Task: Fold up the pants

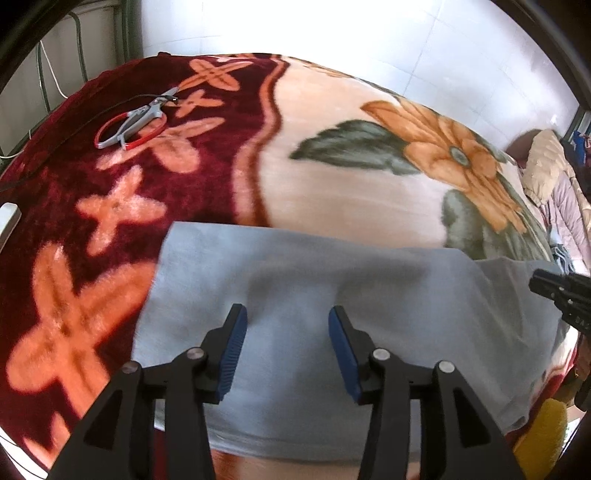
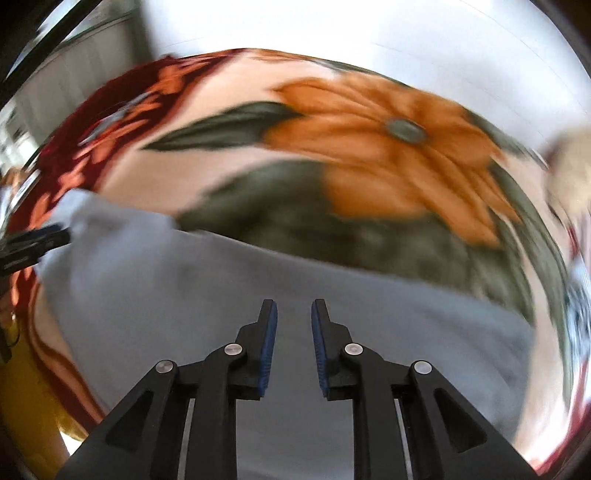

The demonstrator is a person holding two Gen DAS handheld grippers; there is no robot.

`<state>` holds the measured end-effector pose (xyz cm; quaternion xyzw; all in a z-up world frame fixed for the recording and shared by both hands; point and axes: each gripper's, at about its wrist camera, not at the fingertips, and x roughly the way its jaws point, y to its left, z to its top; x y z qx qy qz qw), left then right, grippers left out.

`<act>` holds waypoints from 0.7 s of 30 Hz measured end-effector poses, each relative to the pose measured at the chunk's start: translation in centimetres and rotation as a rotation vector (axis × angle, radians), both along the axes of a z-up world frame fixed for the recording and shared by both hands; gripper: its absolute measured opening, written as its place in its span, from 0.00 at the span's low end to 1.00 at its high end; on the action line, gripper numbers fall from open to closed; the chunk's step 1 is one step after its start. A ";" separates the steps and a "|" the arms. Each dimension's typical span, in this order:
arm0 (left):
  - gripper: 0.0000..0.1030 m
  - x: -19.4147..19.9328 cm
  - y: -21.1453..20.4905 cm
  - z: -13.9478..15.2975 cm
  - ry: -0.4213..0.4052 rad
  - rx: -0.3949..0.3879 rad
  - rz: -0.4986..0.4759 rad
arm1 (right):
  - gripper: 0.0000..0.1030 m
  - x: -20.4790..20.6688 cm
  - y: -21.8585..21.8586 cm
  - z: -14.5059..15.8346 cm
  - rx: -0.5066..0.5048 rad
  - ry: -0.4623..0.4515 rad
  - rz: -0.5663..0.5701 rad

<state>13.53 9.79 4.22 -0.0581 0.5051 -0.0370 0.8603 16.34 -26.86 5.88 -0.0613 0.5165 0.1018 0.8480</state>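
Item: pale grey-blue cloth pants, flat on floral plush bed blanket. Left tool and right tool: both apart, empty. Advice: pinch matching edges, fold evenly.

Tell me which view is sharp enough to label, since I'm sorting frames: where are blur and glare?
Left wrist view: mostly sharp, the scissors and the pants read clearly; the wall behind is blown out white. Right wrist view: the blanket and pants are smeared by motion, only the tool is crisp; both views bend at the edges.

floral blanket, white wall, bright light
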 end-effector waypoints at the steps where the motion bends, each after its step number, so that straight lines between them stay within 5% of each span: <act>1: 0.47 -0.1 -0.5 0.1 0.004 -0.006 0.001 | 0.19 -0.4 -1.4 0.1 0.002 -0.002 -0.031; 5: 0.47 -0.3 -2.4 0.1 0.021 -0.003 0.000 | 0.36 -1.9 -10.4 0.3 -0.003 -0.039 -0.237; 10: 0.47 -0.6 -3.9 -0.3 0.029 0.019 0.046 | 0.37 -2.1 -16.8 -0.2 0.034 -0.045 -0.358; 21: 0.50 -0.9 -4.7 -0.9 0.048 0.083 0.106 | 0.37 0.6 -19.4 -2.9 0.161 -0.080 -0.353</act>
